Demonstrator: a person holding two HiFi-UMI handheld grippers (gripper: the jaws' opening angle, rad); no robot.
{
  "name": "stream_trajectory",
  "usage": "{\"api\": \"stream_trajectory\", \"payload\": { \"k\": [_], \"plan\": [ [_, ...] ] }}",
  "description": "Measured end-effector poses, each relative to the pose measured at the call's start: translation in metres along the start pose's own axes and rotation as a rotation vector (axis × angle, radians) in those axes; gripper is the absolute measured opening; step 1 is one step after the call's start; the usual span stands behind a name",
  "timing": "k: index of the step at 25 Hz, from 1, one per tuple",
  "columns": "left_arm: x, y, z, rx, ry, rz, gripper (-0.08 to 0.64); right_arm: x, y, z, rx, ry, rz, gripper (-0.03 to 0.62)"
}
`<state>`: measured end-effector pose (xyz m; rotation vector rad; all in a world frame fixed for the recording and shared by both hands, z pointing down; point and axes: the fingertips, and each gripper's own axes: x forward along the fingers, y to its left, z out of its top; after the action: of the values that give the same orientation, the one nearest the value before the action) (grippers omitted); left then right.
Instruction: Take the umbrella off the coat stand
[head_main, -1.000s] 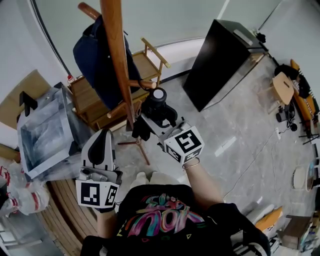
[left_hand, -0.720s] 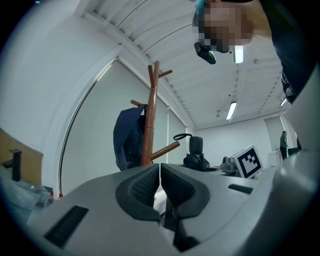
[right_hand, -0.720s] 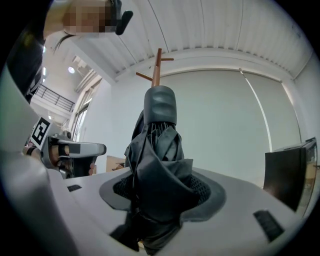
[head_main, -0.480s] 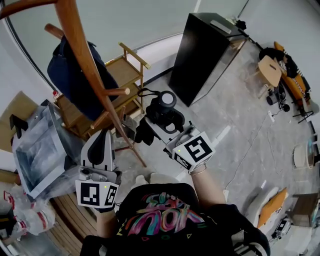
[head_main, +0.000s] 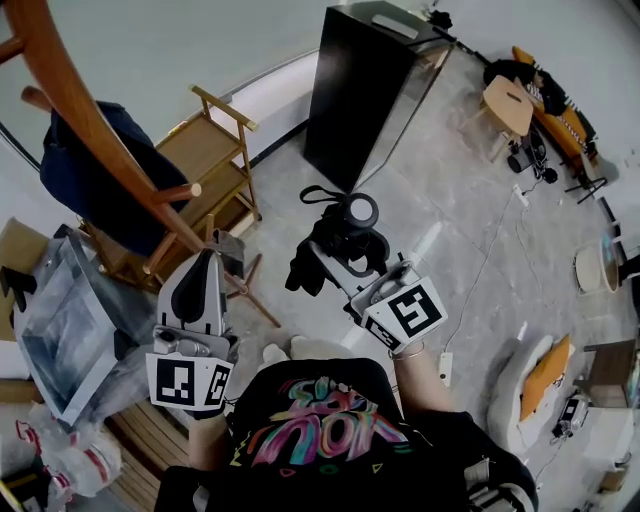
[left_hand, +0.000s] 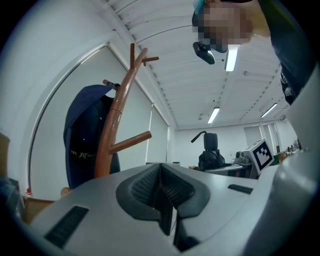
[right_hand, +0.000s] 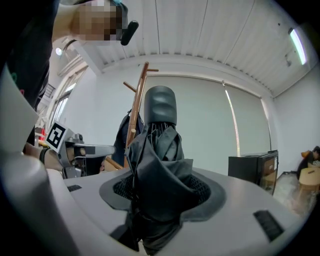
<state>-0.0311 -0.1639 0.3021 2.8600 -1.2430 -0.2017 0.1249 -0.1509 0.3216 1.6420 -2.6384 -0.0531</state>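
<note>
A folded black umbrella (head_main: 345, 232) with a round grey handle end and a wrist loop is clamped in my right gripper (head_main: 338, 258), well clear of the coat stand. In the right gripper view its crumpled fabric (right_hand: 157, 160) fills the space between the jaws. The wooden coat stand (head_main: 85, 120) rises at the far left with a navy garment (head_main: 80, 175) hanging on it. My left gripper (head_main: 203, 268) is shut and empty, pointing toward the stand's base. The left gripper view shows the stand (left_hand: 117, 125) ahead and the umbrella (left_hand: 210, 156) off to the right.
A tall black cabinet (head_main: 365, 80) stands against the far wall. A low wooden shelf rack (head_main: 210, 155) sits behind the stand, and a clear box (head_main: 60, 320) lies at the left. Chairs and a floor cable (head_main: 490, 270) are at the right.
The right gripper has carried the umbrella to the right, away from the stand's pole. The left gripper shifted the same way, and the stand now sits farther left in view.
</note>
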Motion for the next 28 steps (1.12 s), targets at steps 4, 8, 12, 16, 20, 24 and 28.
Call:
{"api": "stream_trajectory", "payload": {
  "k": [4, 8, 12, 16, 20, 24, 28],
  "plan": [
    [0.013, -0.016, -0.004, -0.006, 0.01, -0.035, 0.031, -0.024, -0.018, -0.003, 0.012, 0.009, -0.054, 0.258],
    [0.02, -0.026, -0.012, -0.006, 0.024, -0.057, 0.031, -0.042, -0.03, -0.008, 0.009, 0.019, -0.1, 0.258],
    [0.025, -0.032, -0.018, -0.005, 0.035, -0.067, 0.03, -0.055, -0.039, -0.01, 0.003, 0.023, -0.129, 0.257],
    [0.027, -0.033, -0.018, 0.003, 0.034, -0.066, 0.03, -0.063, -0.045, -0.013, 0.007, 0.026, -0.152, 0.256],
    [0.028, -0.024, -0.019, 0.004, 0.034, -0.057, 0.031, -0.06, -0.048, -0.018, 0.025, 0.027, -0.163, 0.257],
    [0.027, -0.018, -0.02, 0.006, 0.039, -0.053, 0.029, -0.057, -0.048, -0.019, 0.033, 0.027, -0.17, 0.256],
    [0.026, -0.015, -0.019, 0.006, 0.045, -0.05, 0.031, -0.055, -0.047, -0.019, 0.037, 0.024, -0.173, 0.256]
  ]
}}
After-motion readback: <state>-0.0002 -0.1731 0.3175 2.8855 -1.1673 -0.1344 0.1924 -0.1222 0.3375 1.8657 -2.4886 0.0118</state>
